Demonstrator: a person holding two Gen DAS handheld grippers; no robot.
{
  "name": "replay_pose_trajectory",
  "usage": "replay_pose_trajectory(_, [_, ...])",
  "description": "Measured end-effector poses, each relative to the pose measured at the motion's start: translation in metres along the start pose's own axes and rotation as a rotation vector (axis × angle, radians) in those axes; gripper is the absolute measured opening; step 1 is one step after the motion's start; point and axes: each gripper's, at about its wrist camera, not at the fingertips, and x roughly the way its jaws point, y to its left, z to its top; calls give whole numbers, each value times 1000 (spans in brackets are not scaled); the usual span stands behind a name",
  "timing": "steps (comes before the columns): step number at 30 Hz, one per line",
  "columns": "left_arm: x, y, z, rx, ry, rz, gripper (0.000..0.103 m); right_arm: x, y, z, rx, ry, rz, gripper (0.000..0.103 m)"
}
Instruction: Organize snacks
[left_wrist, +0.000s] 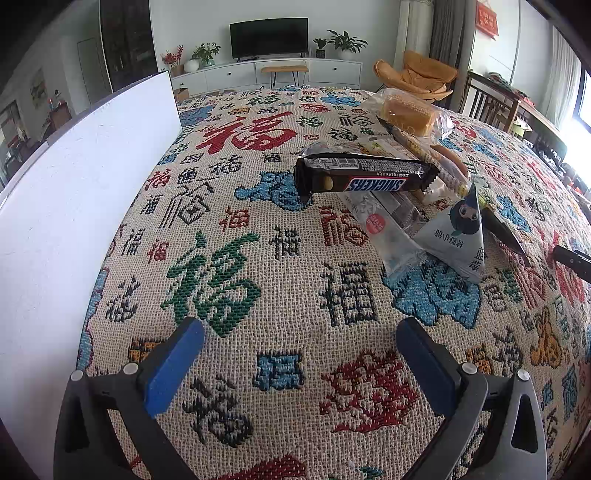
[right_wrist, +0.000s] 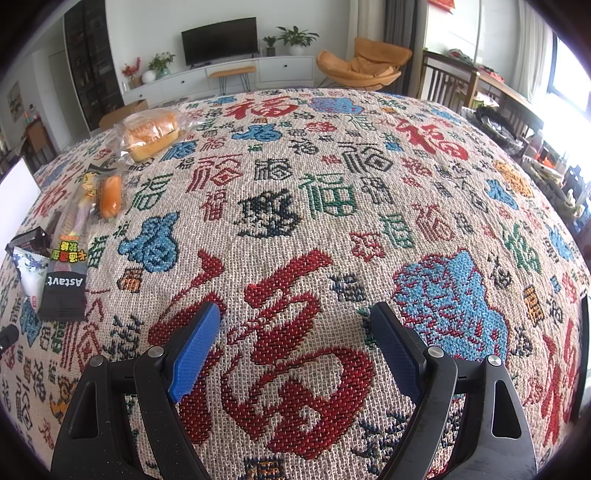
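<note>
- Behind the surface is a living room with a dark TV, green plants and an orange chair.
- A woven cloth with red, blue and green signs covers the surface.
- A tall white board stands along its left side in the left wrist view.
- The snacks lie in a loose pile, with nothing sorted yet.
- A Snickers bar rests on top of other packs, tilted a bit.
- Near it is a pointy grey-blue pack with a cartoon face, standing on its base.
- A clear flat pack lies just beside the pointy pack.
- A bag of yellow cake sits at the far end of the pile.
- In the right wrist view, a black Astavt pack lies at the near end of the pile.
- The left tongs are spread wide with nothing between them, low over bare cloth.
- The right tongs are also spread wide and hold nothing, well apart from the pile.
- I think the step now is to reach for a first snack.
- Doing it well means picking a top one, like the Snickers bar, so the pile does not slide.
- Pinch it across its narrow side, gently, so it is not squashed.
</note>
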Motion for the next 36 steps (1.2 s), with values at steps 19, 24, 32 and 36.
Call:
replay_pose_trajectory(19, [0,0,0,0,0,0,103,0,1,0,1,0,0,86])
replay_pose_trajectory(24, [0,0,0,-1,0,0,103,0,1,0,2,0,0,86])
replay_pose_trajectory(32, [0,0,0,-1,0,0,103,0,2,0,-3,3,-8,86])
replay_pose_trajectory(36, [0,1,0,-1,0,0,103,0,3,1,-2,5,-7,86])
